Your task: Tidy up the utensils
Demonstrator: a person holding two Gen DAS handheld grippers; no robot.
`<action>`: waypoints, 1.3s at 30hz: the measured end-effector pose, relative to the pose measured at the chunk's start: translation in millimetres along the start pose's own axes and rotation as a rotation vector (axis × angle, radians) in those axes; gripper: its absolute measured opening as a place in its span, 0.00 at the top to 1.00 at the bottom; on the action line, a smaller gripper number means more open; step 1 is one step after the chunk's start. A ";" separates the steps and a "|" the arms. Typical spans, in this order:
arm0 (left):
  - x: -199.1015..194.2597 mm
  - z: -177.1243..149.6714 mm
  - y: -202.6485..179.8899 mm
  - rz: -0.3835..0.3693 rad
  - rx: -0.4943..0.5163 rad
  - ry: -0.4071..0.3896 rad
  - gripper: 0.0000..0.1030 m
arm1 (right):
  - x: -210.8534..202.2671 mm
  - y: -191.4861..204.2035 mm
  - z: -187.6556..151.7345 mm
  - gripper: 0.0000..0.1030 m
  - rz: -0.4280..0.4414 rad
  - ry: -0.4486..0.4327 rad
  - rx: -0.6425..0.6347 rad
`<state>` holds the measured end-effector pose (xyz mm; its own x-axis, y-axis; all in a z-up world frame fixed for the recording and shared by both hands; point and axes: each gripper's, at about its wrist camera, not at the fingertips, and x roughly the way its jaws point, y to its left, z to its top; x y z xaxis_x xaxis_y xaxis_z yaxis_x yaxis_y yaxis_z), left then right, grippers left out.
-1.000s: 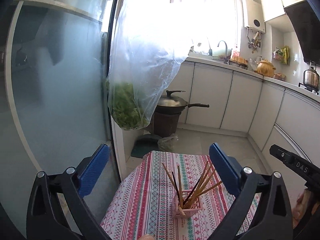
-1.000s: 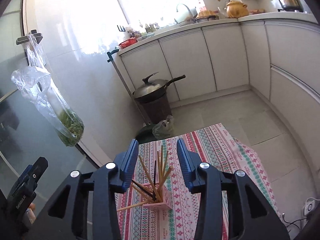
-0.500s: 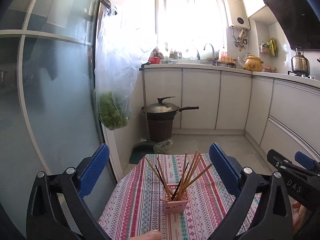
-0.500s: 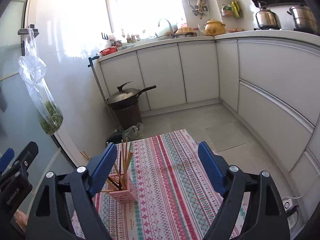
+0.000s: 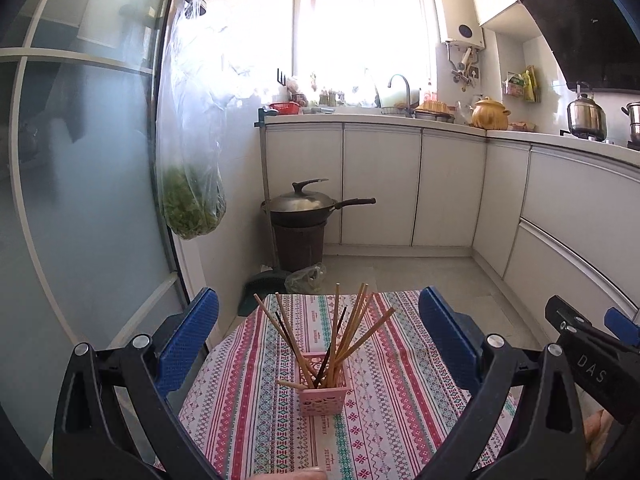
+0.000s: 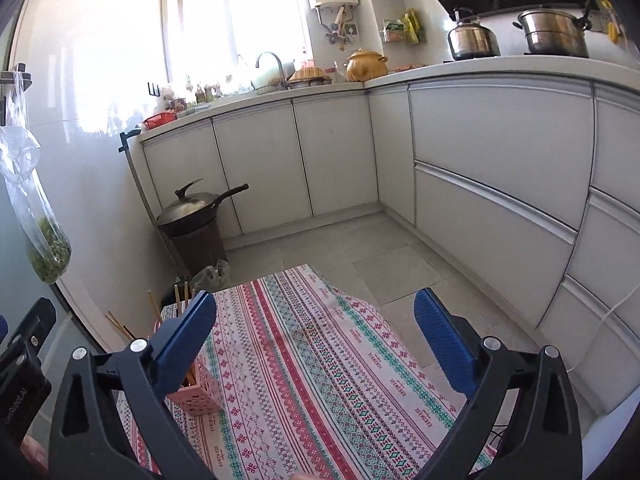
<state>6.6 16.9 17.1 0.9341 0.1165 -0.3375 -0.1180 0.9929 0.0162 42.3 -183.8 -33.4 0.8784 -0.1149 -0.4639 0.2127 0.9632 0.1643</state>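
A pink perforated holder stands upright on the striped tablecloth, with several wooden chopsticks and one dark one fanned out of it. My left gripper is open and empty, above and nearer than the holder. My right gripper is open and empty over the cloth, to the right of the holder. Its left finger hides part of the holder. Chopstick tips show behind that finger.
A glass door with a hanging bag of greens is at the left. A lidded wok on a dark bin stands beyond the table. White cabinets run along the back and right. The table's far edge drops to a tiled floor.
Both grippers have drawn back and levelled. The right gripper has opened wide and shifted right, away from the holder. The chopsticks stay in the holder.
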 end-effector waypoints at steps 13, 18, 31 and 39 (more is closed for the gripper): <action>23.6 -9.6 -11.2 0.008 0.022 0.062 0.07 | 24.4 2.8 -11.0 0.06 -0.019 0.068 -0.043; 26.3 -11.6 -13.3 0.013 0.030 0.076 0.07 | 26.3 0.7 -10.6 0.06 -0.017 0.070 -0.040; 26.9 -13.5 -14.2 0.021 0.039 0.078 0.07 | 28.8 1.2 -10.7 0.06 -0.010 0.084 -0.041; 29.3 -13.5 -12.0 0.026 0.037 0.084 0.07 | 29.7 5.2 -12.1 0.06 -0.008 0.091 -0.052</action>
<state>30.8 8.0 -5.7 0.8993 0.1416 -0.4138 -0.1279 0.9899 0.0607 64.3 -179.3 -56.9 0.8340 -0.1020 -0.5423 0.1945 0.9740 0.1160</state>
